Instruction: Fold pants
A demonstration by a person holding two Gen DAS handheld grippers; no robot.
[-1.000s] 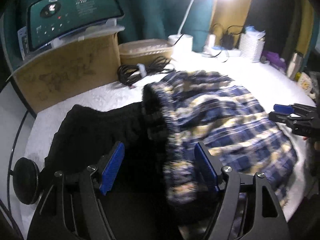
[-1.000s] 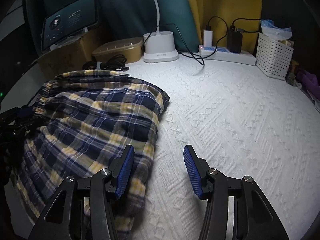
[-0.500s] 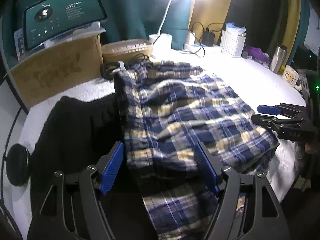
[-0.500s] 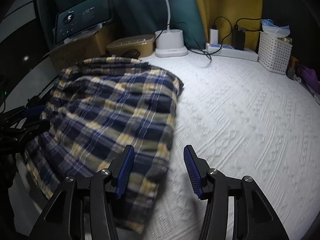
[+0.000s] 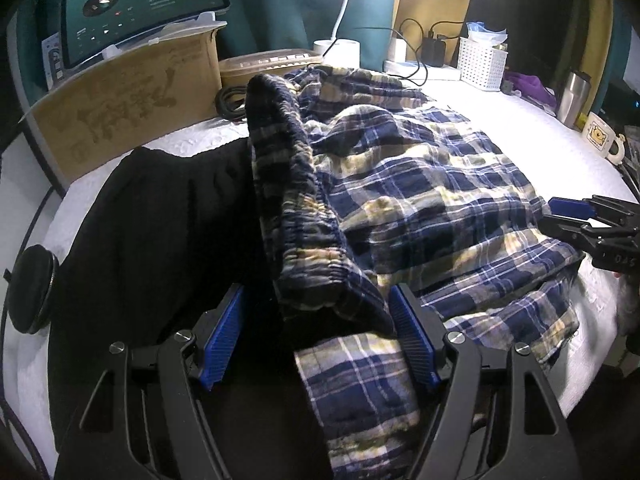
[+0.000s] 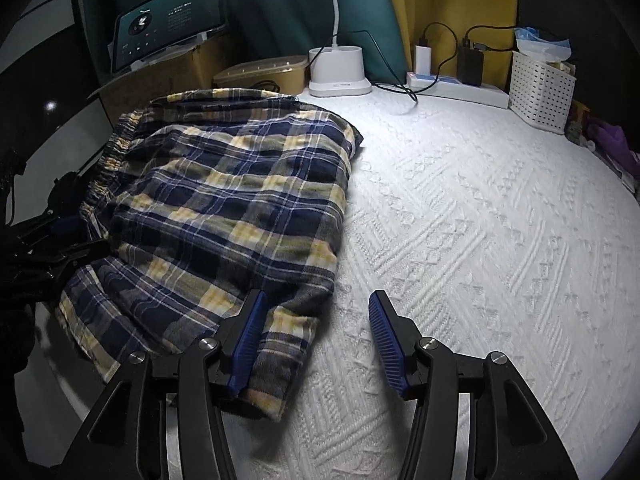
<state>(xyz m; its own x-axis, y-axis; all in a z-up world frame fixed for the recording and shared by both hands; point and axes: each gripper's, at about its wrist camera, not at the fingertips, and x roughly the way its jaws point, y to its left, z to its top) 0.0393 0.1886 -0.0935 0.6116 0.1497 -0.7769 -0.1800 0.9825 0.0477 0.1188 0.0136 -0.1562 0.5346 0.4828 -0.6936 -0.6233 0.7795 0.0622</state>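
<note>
The navy, yellow and white plaid flannel pants are seen spread wider across the white textured bedspread than a second earlier, with the gathered elastic waistband now raised in a ridge above the left gripper. The left gripper's jaws are held released, with plaid cloth lying loosely between the blue pads. The right gripper is likewise kept released at the pants' near right corner, one pad over the cloth, nothing clenched. A black garment is left beside the pants on the left. At the far edge, a white perforated plastic basket is shown holding a blue-tinted plastic bag.
</note>
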